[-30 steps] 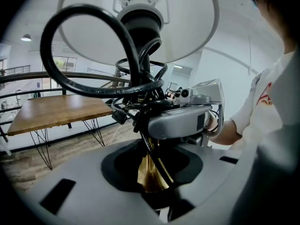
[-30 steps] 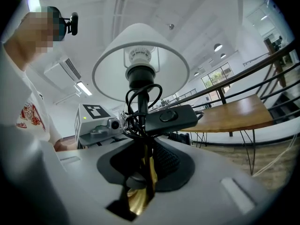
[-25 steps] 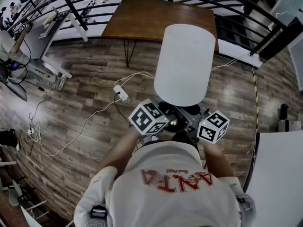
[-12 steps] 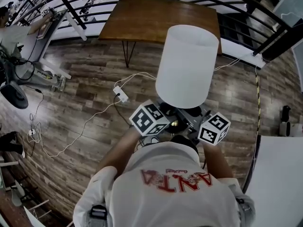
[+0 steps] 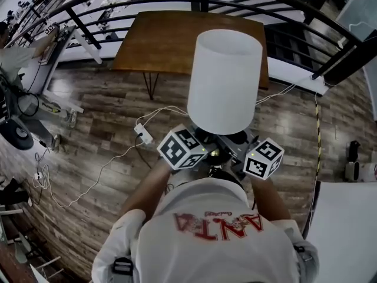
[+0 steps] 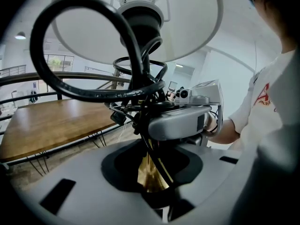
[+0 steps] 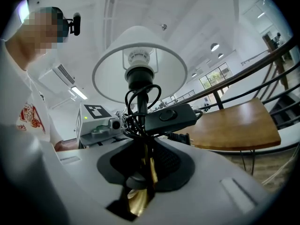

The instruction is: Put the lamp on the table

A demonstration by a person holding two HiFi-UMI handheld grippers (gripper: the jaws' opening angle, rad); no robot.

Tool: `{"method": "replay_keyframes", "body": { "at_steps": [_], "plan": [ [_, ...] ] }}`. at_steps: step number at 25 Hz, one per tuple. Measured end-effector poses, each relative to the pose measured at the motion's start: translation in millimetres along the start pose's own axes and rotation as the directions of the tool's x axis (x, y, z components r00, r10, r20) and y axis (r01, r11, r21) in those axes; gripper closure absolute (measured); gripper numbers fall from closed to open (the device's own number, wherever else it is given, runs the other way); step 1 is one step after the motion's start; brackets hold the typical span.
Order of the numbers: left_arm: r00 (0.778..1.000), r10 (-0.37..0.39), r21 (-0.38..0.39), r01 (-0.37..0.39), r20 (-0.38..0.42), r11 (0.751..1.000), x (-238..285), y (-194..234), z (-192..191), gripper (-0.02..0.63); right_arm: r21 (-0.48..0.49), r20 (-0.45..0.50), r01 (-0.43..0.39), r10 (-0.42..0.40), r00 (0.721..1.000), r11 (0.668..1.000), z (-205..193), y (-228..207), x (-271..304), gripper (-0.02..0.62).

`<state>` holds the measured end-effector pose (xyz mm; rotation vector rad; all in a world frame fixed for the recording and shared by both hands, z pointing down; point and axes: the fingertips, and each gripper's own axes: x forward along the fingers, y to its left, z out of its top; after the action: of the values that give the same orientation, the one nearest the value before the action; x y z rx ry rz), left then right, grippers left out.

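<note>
My left gripper (image 6: 150, 172) and right gripper (image 7: 140, 182) both clamp the lamp (image 5: 224, 81) by its brass stem. It hangs upright, short of the table (image 5: 159, 40), its shade overlapping the table more than 1 second ago.

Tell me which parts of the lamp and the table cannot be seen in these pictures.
1. Lamp foot: head view, under the shade; gripper views, sunk behind the bodies of the left gripper and right gripper.
2. Table top, right part: head view, behind the shade.
3. Table's right legs: same view, same cause.
</note>
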<state>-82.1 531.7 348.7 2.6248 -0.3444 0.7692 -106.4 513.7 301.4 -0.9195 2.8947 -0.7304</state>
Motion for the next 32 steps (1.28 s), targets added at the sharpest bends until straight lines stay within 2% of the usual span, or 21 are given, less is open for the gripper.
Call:
{"method": "replay_keyframes", "body": {
  "at_steps": [9, 17, 25, 32],
  "plan": [
    [0.999, 0.043, -0.029, -0.043, -0.006, 0.999, 51, 58, 58, 0.489, 0.007, -0.013, -0.054, 0.055, 0.998, 0.998, 43, -85, 4, 0.509],
    [0.999, 0.048, -0.051, -0.049, -0.005, 0.998, 109, 94, 104, 0.489, 0.025, -0.017, -0.068, 0.068, 0.998, 0.997, 70, -161, -9, 0.509],
    [0.999, 0.032, -0.039, -0.033, -0.013, 0.999, 138, 121, 132, 0.489, 0.026, -0.001, -0.053, 0.053, 0.999, 0.998, 90, -207, -9, 0.509],
    [1.000, -0.015, -0.016, 0.015, -0.019, 1.000, 156, 153, 149, 0.489, 0.030, 0.013, 0.002, -0.003, 1.000, 1.000, 103, -245, 3, 0.508]
  ]
}}
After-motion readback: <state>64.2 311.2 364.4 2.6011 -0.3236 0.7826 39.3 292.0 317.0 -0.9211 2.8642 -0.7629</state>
